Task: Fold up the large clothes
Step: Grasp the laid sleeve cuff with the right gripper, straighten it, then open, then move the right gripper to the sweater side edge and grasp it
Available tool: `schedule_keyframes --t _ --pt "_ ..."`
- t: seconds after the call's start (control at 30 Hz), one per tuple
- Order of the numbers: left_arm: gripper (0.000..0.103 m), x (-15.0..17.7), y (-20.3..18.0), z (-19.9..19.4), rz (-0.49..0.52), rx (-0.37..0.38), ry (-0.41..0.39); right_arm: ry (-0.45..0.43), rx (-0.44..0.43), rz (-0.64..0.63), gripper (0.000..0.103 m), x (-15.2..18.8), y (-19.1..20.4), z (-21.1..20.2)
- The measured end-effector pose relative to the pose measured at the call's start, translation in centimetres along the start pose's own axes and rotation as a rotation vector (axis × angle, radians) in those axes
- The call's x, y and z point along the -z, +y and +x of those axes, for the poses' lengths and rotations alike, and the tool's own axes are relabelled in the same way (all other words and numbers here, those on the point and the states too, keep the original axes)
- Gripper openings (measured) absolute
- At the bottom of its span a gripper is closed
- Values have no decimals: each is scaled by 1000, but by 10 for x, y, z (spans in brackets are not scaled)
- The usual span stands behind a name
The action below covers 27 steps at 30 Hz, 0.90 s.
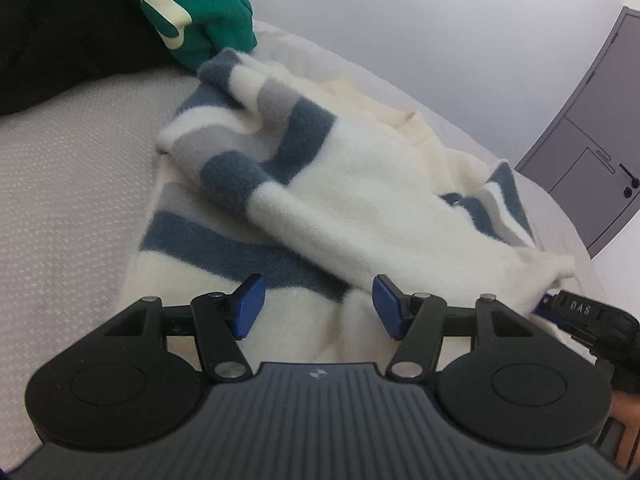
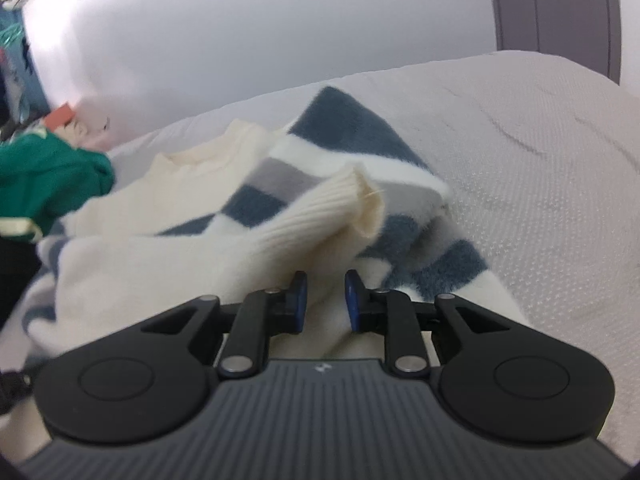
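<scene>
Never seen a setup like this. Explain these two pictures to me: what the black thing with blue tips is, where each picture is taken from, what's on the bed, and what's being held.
Each picture comes from a camera on a hand-held gripper, looking forward along its two blue-tipped fingers. A person holds one in each hand. The first shows the left gripper, jaws open over the cloth. The second shows the right gripper, jaws narrow with cream cloth between them; whether they pinch it I cannot tell. On the bed lies a fluffy cream sweater with blue and grey stripes, half folded, one ribbed cuff turned up. Beyond it sits a green garment. A grey door stands behind.
</scene>
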<state>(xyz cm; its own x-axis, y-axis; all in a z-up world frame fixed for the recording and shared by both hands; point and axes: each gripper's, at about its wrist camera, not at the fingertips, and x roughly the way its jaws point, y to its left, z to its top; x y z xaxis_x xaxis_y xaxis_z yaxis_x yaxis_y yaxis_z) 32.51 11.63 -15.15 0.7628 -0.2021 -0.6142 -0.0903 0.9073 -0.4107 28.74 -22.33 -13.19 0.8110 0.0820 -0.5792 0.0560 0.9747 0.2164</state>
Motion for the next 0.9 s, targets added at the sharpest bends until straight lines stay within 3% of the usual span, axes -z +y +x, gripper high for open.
schedule_keyframes --t 0.1,0.17,0.23,0.37,0.53,0.9 --pt "65 5 0 -17 12 1 -5 37 -24 -16 27 3 0 -18" --pt "65 11 -2 -31 30 -5 -14 73 -49 4 41 4 -4 -30" --pt "65 17 -2 -46 37 -22 -28 104 -72 35 48 5 -8 -40" --pt "65 27 -3 -67 19 -1 -21 172 -96 26 48 11 -16 -67" --pt "65 45 -10 -96 67 -31 -23 282 -117 26 48 14 -23 -98" --pt "65 70 -9 -136 38 -103 83 447 -138 -104 48 23 -29 -143"
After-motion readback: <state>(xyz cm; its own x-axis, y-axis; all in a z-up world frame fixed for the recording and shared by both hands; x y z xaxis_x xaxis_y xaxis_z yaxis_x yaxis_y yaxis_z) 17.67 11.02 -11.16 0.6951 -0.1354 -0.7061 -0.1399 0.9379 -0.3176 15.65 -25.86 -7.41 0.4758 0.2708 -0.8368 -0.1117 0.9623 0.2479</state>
